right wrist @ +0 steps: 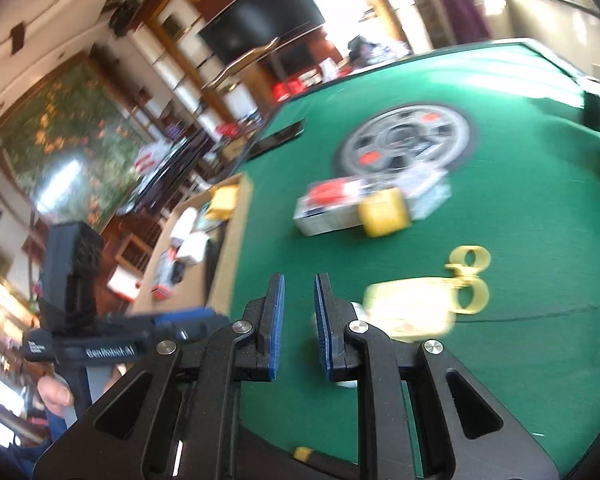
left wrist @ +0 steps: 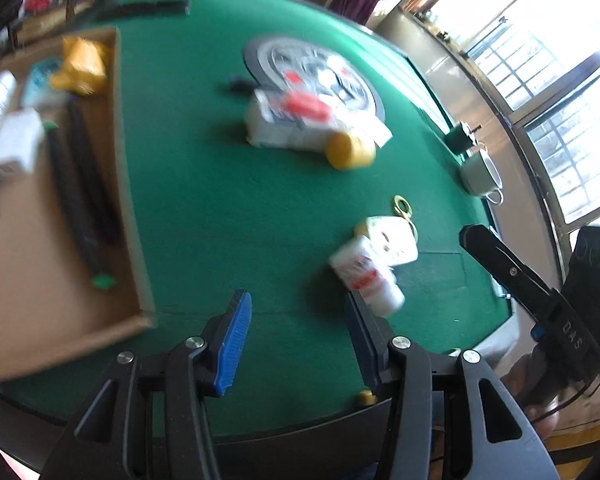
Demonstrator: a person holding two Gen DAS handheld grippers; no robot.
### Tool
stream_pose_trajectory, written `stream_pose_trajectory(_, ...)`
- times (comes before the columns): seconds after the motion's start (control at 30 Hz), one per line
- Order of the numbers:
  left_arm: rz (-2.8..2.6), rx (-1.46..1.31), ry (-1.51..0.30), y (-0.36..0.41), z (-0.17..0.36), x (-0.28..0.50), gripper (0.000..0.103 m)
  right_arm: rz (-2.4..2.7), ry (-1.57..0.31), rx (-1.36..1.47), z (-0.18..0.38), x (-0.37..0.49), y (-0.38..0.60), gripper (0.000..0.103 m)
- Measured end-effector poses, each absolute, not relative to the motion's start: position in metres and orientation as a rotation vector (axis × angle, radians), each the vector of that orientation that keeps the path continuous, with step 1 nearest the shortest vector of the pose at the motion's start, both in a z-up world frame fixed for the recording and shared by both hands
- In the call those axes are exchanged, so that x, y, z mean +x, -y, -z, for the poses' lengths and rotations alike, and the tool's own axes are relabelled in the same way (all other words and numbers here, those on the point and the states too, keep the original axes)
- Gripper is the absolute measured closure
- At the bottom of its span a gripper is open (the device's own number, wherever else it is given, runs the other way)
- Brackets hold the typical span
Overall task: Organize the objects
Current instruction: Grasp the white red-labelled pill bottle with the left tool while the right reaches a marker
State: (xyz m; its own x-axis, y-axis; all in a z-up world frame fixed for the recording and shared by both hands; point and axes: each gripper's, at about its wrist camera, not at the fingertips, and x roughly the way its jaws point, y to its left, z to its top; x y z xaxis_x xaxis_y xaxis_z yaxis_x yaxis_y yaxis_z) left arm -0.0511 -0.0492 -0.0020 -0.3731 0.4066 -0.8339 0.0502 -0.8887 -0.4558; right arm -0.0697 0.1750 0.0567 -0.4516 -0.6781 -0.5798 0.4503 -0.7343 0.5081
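Observation:
On the green felt table (left wrist: 220, 208) lie a white packet with red print (left wrist: 296, 120), a yellow cylinder (left wrist: 350, 151), a white bottle with red label (left wrist: 366, 276), a pale yellow-white pack (left wrist: 392, 240) and yellow-handled scissors (left wrist: 403, 205). My left gripper (left wrist: 296, 320) is open and empty, low over the felt, just left of the bottle. My right gripper (right wrist: 299, 300) is narrowly open and empty, left of the pale pack (right wrist: 410, 312) and the scissors (right wrist: 470, 280). The packet (right wrist: 332, 204) and yellow cylinder (right wrist: 384, 212) lie further off. Both views are blurred.
A cardboard box (left wrist: 124, 200) at the left holds a yellow bag, white boxes, a bottle and long black tools; it shows in the right wrist view (right wrist: 236, 240) too. A round wheel-print disc (left wrist: 316, 68) lies mid-table. A white mug (left wrist: 480, 172) stands at the right edge.

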Motion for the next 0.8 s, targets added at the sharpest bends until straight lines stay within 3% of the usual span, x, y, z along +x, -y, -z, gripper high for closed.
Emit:
stream_pose_trajectory(0.1,-2.317,-1.653,0.717,0.034,0.012,-0.059,0.054,2.232,0.418,1.037,-0.055,-0.067,-0.209,0.088)
stream_pose_trajectory(0.23,-2.316,-1.697,0.727,0.016,0.016,-0.072,0.054,2.251,0.433,1.033,-0.052,-0.065,-0.234,0.088)
stream_pose_trajectory(0.4,-2.321,-1.715,0.706,-0.002,0.023,-0.082,0.052,2.256,0.287,1.044,-0.050,-0.055,-0.250,0.088)
stream_pose_trajectory(0.47,-2.340,-1.708,0.647,-0.009,0.022,-0.087,0.052,2.247,0.190,1.047,-0.050,-0.048,-0.254,0.088)
stream_pose_trajectory(0.63,-2.407,-1.715,0.349,-0.022,0.023,-0.098,0.068,2.108,-0.067,1.026,-0.052,-0.025,-0.254,0.088)
stream_pose_trajectory(0.8,-2.452,-1.715,0.089,-0.023,0.022,-0.098,0.068,1.889,-0.326,1.031,-0.040,-0.007,-0.227,0.088)
